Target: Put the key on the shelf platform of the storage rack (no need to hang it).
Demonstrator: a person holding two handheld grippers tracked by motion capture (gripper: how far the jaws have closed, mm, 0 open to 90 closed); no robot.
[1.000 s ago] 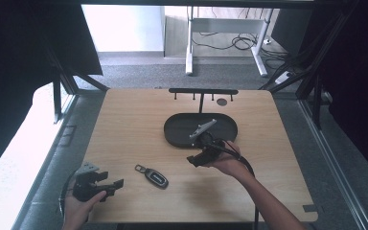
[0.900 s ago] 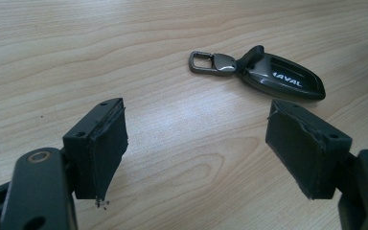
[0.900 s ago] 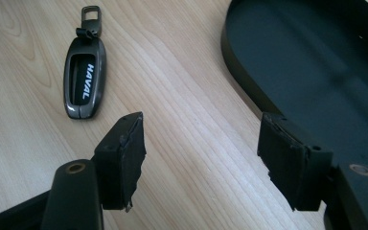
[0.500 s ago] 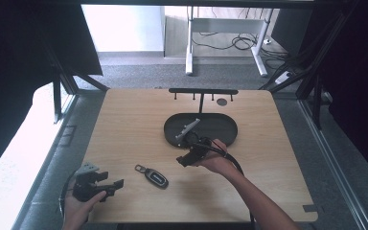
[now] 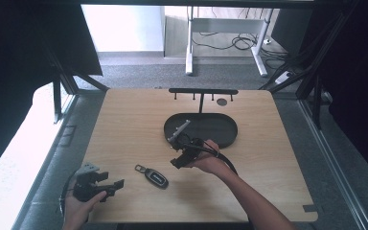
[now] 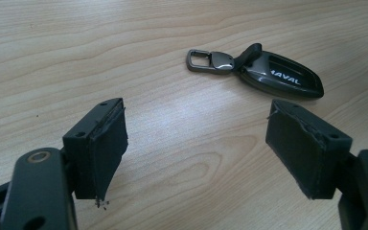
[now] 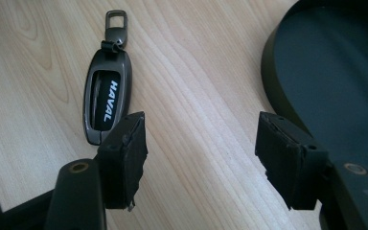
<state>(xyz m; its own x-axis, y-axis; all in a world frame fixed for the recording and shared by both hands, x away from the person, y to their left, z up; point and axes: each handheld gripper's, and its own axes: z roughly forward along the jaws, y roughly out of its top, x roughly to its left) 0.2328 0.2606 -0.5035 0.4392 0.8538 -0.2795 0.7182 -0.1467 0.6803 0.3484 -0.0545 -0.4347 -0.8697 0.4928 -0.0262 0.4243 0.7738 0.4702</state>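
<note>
Checking state, one line per item:
Left gripper (image 5: 116,183): jaws were wide apart, nothing between them, held low over the surface (image 5: 124,124) at its near left corner.
Right gripper (image 5: 181,162): jaws were also spread wide and held nothing, sitting mid-surface just off the near rim of the tray.
Key fob (image 5: 156,177): lay flat on the wood, apart from both grippers. In the left gripper view the key fob (image 6: 281,74) sat ahead of the jaws, toward the right one, metal loop pointing left. In the right gripper view the key fob (image 7: 106,100) was ahead of the left jaw, its near end just beyond that jaw tip, "HAVAL" lettering readable, loop at the far end.
Tray (image 5: 220,125): dark oval; in the right gripper view its rim (image 7: 268,72) curved past the right jaw's outer side.
Rack (image 5: 202,91): black bar on a post, beyond the tray.
</note>
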